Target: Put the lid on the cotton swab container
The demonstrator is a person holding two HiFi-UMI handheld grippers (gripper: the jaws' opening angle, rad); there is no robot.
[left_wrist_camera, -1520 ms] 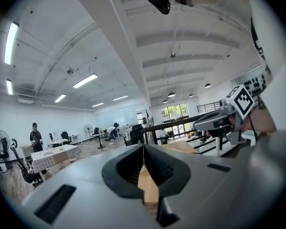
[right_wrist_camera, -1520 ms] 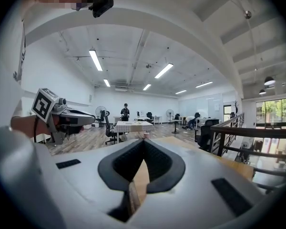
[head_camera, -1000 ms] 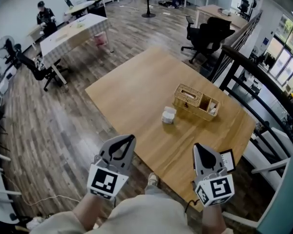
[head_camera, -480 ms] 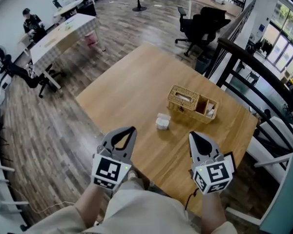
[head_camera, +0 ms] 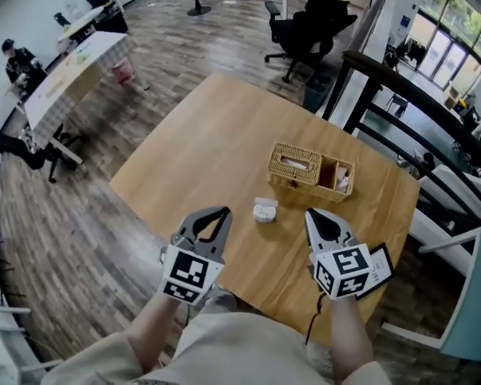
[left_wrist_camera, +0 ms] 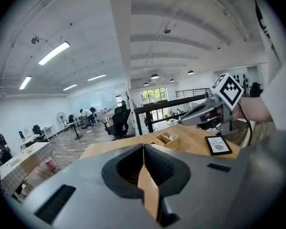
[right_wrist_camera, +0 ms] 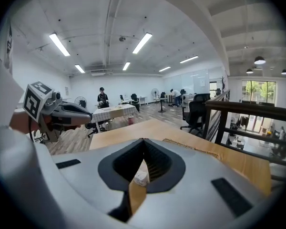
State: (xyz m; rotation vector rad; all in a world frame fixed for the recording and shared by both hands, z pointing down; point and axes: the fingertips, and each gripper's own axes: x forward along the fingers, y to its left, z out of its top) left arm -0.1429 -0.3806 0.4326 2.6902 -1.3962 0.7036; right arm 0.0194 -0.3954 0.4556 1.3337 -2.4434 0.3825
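The cotton swab container (head_camera: pixel 264 210) is a small white box on the wooden table (head_camera: pixel 208 143), just in front of a wicker basket (head_camera: pixel 309 169). From here I cannot tell its lid from its body. My left gripper (head_camera: pixel 222 212) hangs over the table's near edge, left of the container, jaws closed with nothing in them. My right gripper (head_camera: pixel 313 213) is to the container's right, also shut and empty. In the right gripper view the container (right_wrist_camera: pixel 141 178) shows through the gap below the closed jaws (right_wrist_camera: pixel 143 140). The left gripper's closed tips (left_wrist_camera: pixel 143 145) point at the basket (left_wrist_camera: pixel 162 139).
A dark framed card (head_camera: pixel 374 267) lies at the table's near right corner, beside my right gripper. A black railing (head_camera: pixel 401 95) runs behind the table on the right. Office chairs (head_camera: pixel 305 30) and a long table (head_camera: pixel 72 62) with a person stand far off.
Both grippers have come forward from over the floor to the table's near edge, closer to the container. Their jaws stay closed. The table sits nearer in view.
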